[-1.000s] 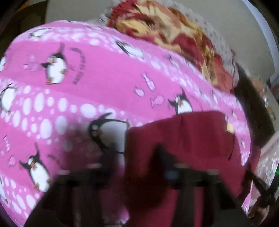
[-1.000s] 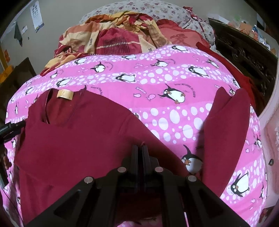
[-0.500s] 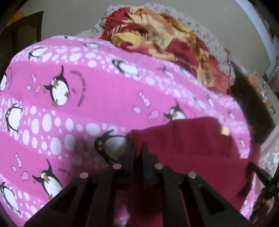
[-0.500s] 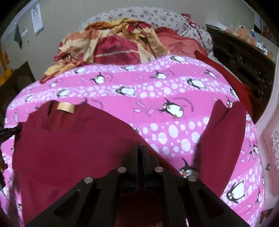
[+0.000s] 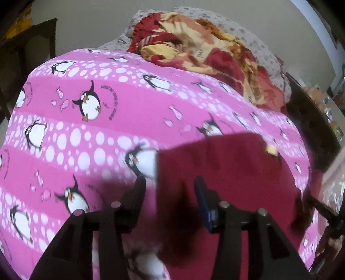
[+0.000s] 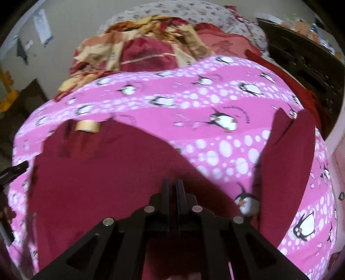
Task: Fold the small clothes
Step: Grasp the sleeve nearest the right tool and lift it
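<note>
A dark red long-sleeved shirt [image 6: 103, 172] lies on a pink penguin-print blanket [image 6: 194, 107]. Its yellow neck label [image 6: 87, 126] faces up, and one sleeve [image 6: 289, 163] stretches out to the right. In the left wrist view the shirt [image 5: 226, 168] fills the lower right, its left edge lying between the fingers. My left gripper [image 5: 170, 185] is open over that edge. My right gripper [image 6: 172, 185] is shut, its tips pressed on the shirt's fabric; whether cloth is pinched between them is hidden.
A red and yellow crumpled quilt [image 6: 146, 49] and floral pillows [image 6: 172, 13] are heaped at the far end of the bed. Dark wooden furniture [image 6: 306, 64] stands on the right, and a dark cabinet [image 5: 25, 53] on the left.
My left gripper was shut on the shirt's edge half a second ago and has opened. My right gripper stays shut and has shifted slightly with the shirt.
</note>
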The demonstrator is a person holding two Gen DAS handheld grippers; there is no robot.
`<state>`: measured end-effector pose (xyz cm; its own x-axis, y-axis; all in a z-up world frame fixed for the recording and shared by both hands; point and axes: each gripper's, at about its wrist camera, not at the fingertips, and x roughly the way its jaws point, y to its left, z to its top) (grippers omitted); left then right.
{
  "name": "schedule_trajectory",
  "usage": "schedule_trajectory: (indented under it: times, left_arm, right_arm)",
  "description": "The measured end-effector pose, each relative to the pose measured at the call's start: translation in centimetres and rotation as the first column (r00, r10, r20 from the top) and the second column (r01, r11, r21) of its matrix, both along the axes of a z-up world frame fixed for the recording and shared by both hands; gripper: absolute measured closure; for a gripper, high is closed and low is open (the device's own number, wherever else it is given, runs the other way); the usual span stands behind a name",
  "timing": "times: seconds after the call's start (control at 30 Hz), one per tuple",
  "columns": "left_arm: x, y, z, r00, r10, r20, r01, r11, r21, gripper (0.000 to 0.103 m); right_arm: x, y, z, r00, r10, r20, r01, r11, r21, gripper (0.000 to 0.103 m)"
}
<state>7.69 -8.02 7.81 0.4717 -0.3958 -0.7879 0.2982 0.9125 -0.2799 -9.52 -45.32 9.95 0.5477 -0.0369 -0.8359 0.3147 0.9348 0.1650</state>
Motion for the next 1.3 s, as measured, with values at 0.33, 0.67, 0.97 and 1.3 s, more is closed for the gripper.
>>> schedule_trajectory:
  times: [0.33,0.67,0.97,1.3]
  left_arm:
    - [-4.0,-1.8,-4.4,0.998,-0.024,-0.051,0.032,0.986,0.162,0.052]
    - [-4.4,-1.8,-4.3,1.0,0.012,-0.009,-0.01,0.981,0.193,0.04]
    - [-5.7,-1.9,-2.4,1.0,0.006,0.012,-0.008,0.981,0.192,0.04]
    - [-6.8,-2.8,-1.1,0.999,-0.016,0.038,0.008,0.978,0.208,0.04]
  right_arm:
    - [1.1,5.4,-2.9,0.986,0.142,-0.086,-0.142,0.99,0.008,0.067]
    - [-0.1,2.9,-3.1,0.992,0.056,-0.113,-0.06,0.998,-0.028,0.067]
    - [-0.6,3.9,-2.7,0.99,0.087,-0.11,-0.09,0.996,-0.025,0.067]
    - [-0.8,3.5,-4.2,0.986,0.067,-0.151,-0.069,0.998,-0.006,0.064]
